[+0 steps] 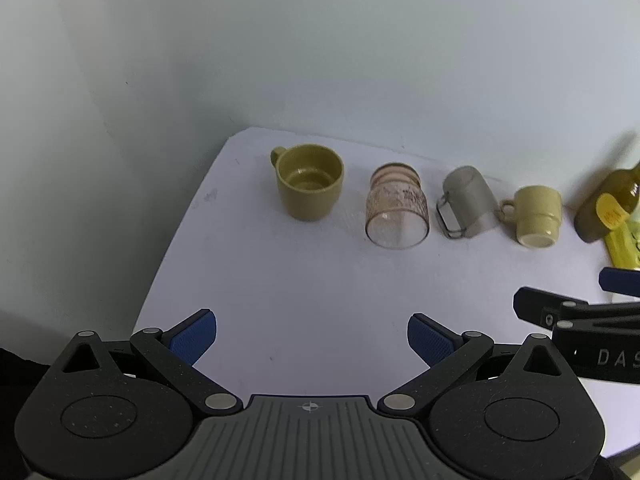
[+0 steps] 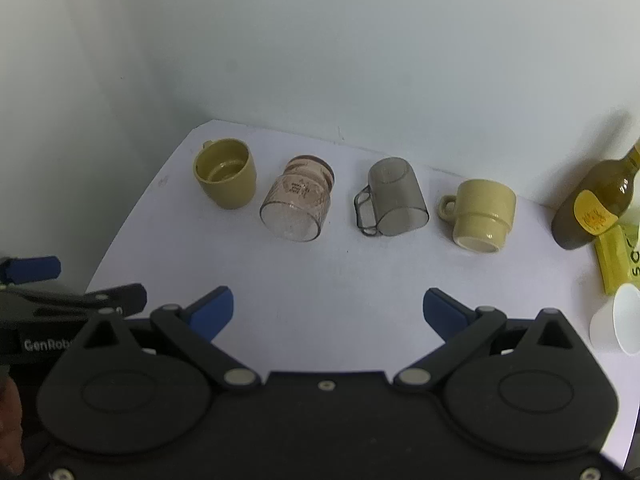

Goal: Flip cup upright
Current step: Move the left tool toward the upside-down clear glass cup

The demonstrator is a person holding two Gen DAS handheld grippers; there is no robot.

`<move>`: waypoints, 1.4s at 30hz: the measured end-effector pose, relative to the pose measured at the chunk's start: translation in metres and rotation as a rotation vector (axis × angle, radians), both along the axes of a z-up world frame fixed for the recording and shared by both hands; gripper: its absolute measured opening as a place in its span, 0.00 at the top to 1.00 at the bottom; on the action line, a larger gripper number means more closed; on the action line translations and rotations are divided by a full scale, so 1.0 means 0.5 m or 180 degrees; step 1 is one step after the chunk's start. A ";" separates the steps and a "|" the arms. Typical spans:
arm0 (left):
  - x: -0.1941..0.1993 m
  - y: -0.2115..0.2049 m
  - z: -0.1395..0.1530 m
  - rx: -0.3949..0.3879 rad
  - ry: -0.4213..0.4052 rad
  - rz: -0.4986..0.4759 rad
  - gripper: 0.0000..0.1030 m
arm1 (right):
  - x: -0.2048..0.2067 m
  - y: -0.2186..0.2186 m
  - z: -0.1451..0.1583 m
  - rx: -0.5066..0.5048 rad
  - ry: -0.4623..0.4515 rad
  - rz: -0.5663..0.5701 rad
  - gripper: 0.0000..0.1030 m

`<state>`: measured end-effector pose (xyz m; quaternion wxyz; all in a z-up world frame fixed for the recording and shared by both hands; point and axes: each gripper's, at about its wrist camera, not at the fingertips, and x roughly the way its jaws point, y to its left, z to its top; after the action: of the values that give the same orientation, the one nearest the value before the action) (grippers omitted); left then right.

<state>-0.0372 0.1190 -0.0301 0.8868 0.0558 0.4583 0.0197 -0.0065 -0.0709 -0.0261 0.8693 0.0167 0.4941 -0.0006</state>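
Note:
Four cups stand in a row at the back of the white table (image 1: 300, 280). An olive mug (image 1: 309, 187) (image 2: 226, 173) stands upright at the left. A patterned clear glass (image 1: 397, 211) (image 2: 298, 204), a smoky transparent mug (image 1: 468, 202) (image 2: 394, 202) and a cream mug (image 1: 536, 216) (image 2: 482, 214) are upside down. My left gripper (image 1: 312, 344) is open and empty, well short of the cups. My right gripper (image 2: 328, 312) is open and empty too, facing the smoky mug from a distance.
A dark olive bottle with a yellow label (image 2: 596, 204) (image 1: 610, 204) and a yellow packet (image 2: 618, 260) stand at the right. A white paper cup (image 2: 618, 324) lies near the right edge. A white wall runs behind the table.

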 end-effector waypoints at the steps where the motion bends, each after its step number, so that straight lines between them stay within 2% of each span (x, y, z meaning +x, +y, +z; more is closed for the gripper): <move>1: -0.002 0.005 0.003 -0.0005 -0.0012 0.0003 0.00 | -0.005 0.007 0.005 -0.0010 -0.0014 0.0001 0.01; 6: -0.045 0.053 0.031 0.0032 -0.0235 0.0171 0.00 | -0.021 0.062 0.030 -0.0139 -0.0133 0.0116 0.00; 10: -0.078 0.107 0.022 -0.0027 -0.0144 0.0347 0.00 | -0.028 0.121 0.025 -0.0221 -0.0096 0.0215 0.00; 12: -0.094 0.145 0.019 -0.0097 -0.0104 0.0418 0.00 | -0.030 0.159 0.013 -0.0241 0.0022 0.0305 0.00; 18: -0.096 0.192 0.024 -0.0110 -0.0098 0.0312 0.00 | -0.048 0.238 0.001 -0.0515 0.0040 0.0374 0.02; 30: -0.060 0.209 0.015 -0.0018 -0.0044 -0.0085 0.00 | -0.100 0.212 0.006 -0.0396 -0.0054 -0.0320 0.00; 35: -0.059 0.175 0.007 0.0063 -0.0014 -0.0399 0.00 | -0.125 0.188 0.002 -0.0327 -0.0079 -0.0612 0.00; 38: -0.059 0.154 0.004 0.0119 -0.0007 -0.0532 0.00 | -0.130 0.179 0.001 -0.0294 -0.0079 -0.0669 0.00; 42: -0.048 0.137 0.006 0.0100 -0.0007 -0.0510 0.00 | -0.122 0.164 -0.001 -0.0288 -0.0052 -0.0670 0.00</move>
<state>-0.0610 0.1874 -0.0272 0.8851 0.1062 0.4511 -0.0441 -0.0675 0.0113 -0.0268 0.8683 0.0292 0.4819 -0.1141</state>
